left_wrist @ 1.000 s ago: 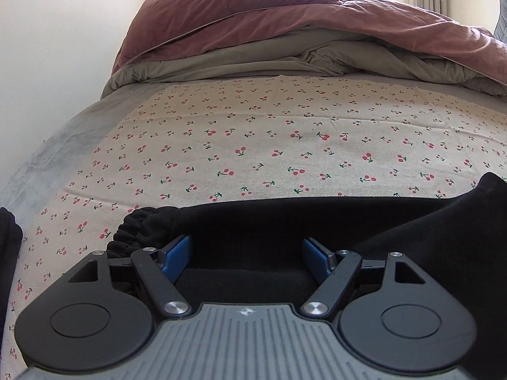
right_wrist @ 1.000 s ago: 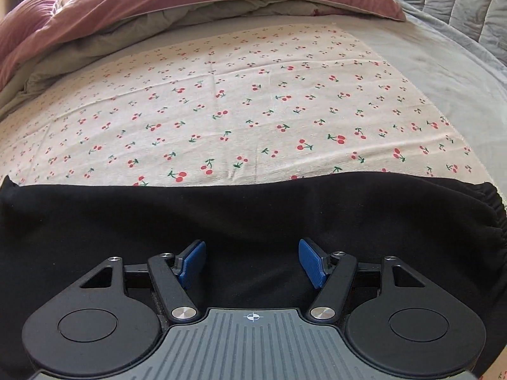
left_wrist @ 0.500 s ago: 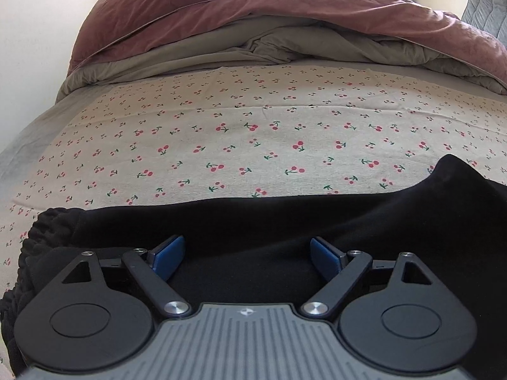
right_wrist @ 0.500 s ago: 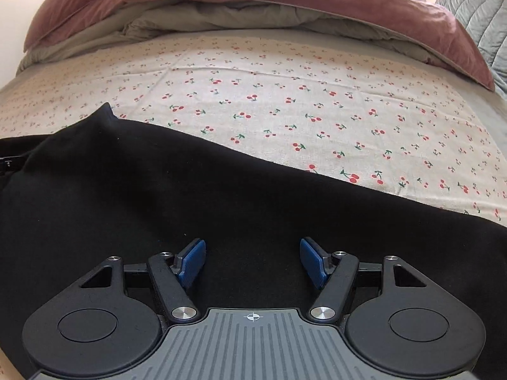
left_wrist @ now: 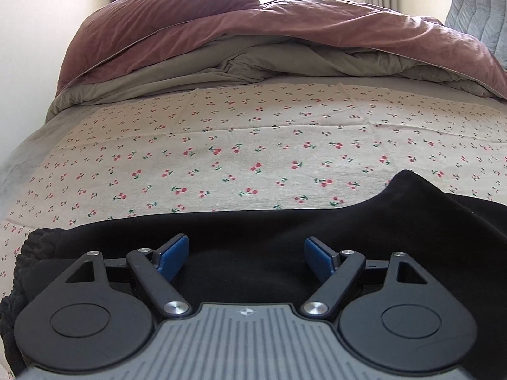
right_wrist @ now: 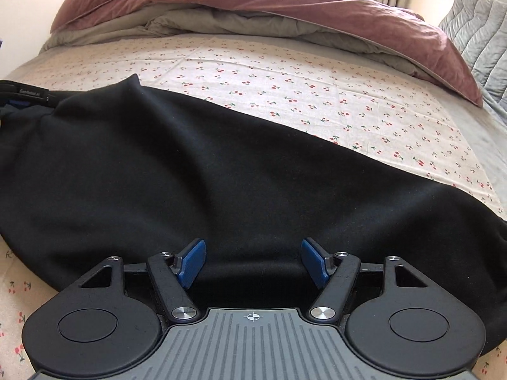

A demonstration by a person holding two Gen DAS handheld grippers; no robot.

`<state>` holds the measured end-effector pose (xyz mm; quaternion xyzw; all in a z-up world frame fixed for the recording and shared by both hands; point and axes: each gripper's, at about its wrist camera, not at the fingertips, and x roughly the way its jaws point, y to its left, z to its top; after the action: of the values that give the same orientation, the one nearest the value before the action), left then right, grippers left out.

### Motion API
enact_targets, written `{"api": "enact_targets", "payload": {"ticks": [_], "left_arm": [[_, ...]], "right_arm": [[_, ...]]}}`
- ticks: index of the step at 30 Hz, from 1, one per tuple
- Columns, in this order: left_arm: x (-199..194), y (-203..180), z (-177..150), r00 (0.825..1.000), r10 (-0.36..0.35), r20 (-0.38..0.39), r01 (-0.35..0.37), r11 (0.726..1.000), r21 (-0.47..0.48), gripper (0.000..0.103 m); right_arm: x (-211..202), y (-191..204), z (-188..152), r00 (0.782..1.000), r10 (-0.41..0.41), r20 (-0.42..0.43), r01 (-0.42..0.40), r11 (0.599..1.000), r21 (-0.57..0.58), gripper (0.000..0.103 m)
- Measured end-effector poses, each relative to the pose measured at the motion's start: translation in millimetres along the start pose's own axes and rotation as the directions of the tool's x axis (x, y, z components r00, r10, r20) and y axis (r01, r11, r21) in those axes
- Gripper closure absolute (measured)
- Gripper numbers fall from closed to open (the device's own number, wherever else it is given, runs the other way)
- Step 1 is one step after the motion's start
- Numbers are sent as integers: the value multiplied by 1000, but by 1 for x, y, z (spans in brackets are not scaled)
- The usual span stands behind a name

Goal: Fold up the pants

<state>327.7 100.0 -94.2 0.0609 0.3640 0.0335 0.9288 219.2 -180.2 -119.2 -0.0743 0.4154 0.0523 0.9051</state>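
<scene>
Black pants (left_wrist: pixel 396 221) lie across the near part of a cherry-print sheet (left_wrist: pixel 253 133), with a gathered elastic edge (left_wrist: pixel 28 247) at the far left. My left gripper (left_wrist: pixel 246 243) hovers over the black cloth; its jaws are closing, but the blue pads (left_wrist: pixel 172 255) stand apart and press on nothing. In the right wrist view the pants (right_wrist: pixel 190 164) run diagonally from upper left to lower right. My right gripper (right_wrist: pixel 253 247) is open above the cloth, gripping nothing. Part of the left gripper (right_wrist: pixel 22 93) shows at the far left edge, beside a raised peak of the cloth.
A mauve and grey duvet (left_wrist: pixel 285 31) is bunched across the far end of the bed. A grey quilted pillow (left_wrist: pixel 475 6) leans at the back right. A pale wall runs along the left side. The cherry-print sheet (right_wrist: pixel 317 76) stretches beyond the pants.
Both grippers have slid sideways over the pants. The elastic edge has drifted to the left wrist view's left edge. The right wrist view has rolled, so the pants now slant and their right elastic end has left view.
</scene>
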Motion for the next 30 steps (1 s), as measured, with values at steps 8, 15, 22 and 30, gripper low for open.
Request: {"api": "enact_targets", "payload": {"ticks": [8,15,22,30], "left_arm": [[16,-28,-10,995,93,-23,-90,991,101,11],[13,-1,-12,996,80,-38,-80,997,8,13],[-16,-17,-12,999,48,13,-48,999,20,18],[-26,-46,-41,1000,-7,-19,9,991,130,18]], "right_arm": [[-8,-9,-14,999,49,-21,-49,998,-41,34],[-13,-43,-28,996,62,-67,-60,998,30,19],[-21,-68,-34,996,69,-63,-60,990,131,20],[-21,-65,-34,994,46,-95,-36,994,107,20]]}}
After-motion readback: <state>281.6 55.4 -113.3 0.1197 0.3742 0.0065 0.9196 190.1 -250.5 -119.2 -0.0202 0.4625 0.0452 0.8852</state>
